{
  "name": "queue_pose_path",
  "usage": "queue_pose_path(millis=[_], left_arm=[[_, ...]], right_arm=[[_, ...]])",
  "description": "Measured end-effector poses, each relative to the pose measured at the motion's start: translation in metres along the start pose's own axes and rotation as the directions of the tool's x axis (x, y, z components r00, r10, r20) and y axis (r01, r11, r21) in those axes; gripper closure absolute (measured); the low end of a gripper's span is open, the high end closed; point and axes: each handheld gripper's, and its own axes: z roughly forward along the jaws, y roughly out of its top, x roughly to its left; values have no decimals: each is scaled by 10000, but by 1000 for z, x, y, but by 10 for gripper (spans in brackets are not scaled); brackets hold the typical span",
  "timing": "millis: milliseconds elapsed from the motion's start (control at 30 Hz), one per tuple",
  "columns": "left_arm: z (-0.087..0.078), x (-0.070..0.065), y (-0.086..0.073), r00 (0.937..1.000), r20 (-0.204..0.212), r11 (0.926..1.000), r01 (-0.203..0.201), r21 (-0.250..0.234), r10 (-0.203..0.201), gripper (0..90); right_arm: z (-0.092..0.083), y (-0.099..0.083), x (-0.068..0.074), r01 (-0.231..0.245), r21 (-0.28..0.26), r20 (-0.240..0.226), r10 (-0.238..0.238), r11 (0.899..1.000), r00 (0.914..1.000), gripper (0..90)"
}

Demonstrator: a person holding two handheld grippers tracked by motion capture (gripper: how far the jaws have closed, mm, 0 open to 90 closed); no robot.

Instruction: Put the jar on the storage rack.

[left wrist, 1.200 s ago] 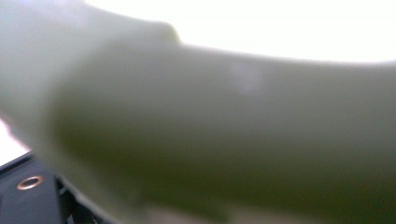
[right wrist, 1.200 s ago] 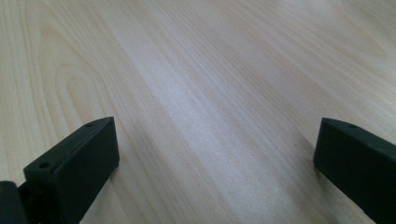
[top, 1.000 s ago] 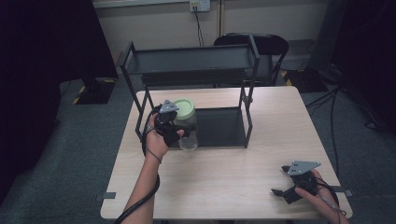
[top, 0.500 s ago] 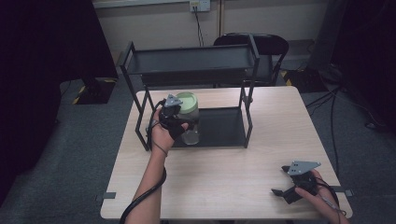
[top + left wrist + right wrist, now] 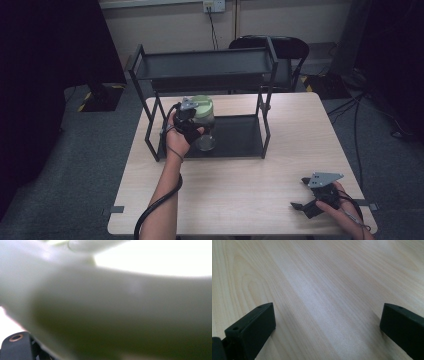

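Left gripper (image 5: 192, 116) clamped on green-lidded jar (image 5: 204, 125) at rack (image 5: 220, 135) lower shelf's left end — right gripper (image 5: 301, 194) jaws wide apart, nothing held, table's (image 5: 240, 185) front-right corner.

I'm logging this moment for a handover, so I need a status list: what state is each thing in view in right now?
Jar: upright, green lid on, held at the front edge of the rack's lower shelf.
Left gripper: shut on the jar, near its lid.
Right gripper: jaws wide apart, nothing between them, low over the table.
Rack: standing, top shelf bare.
Chair: behind the table, unoccupied.
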Motion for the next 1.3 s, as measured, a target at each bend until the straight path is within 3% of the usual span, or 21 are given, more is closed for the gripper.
queue_pose_path(millis=[700,1133,1300], left_arm=[[23,2,-1,9990,-443,9997,83,251,-72,106],[28,6,-3,9980,-547,9994,319,152,-311,106],[31,6,-5,9978,-640,9995,199,240,-183,106]], right_arm=[[0,0,0,-2,-2,0,2,10000,10000,0],[0,0,0,-4,-3,-1,4,10000,10000,0],[0,0,0,-1,-2,-1,1,10000,10000,0]])
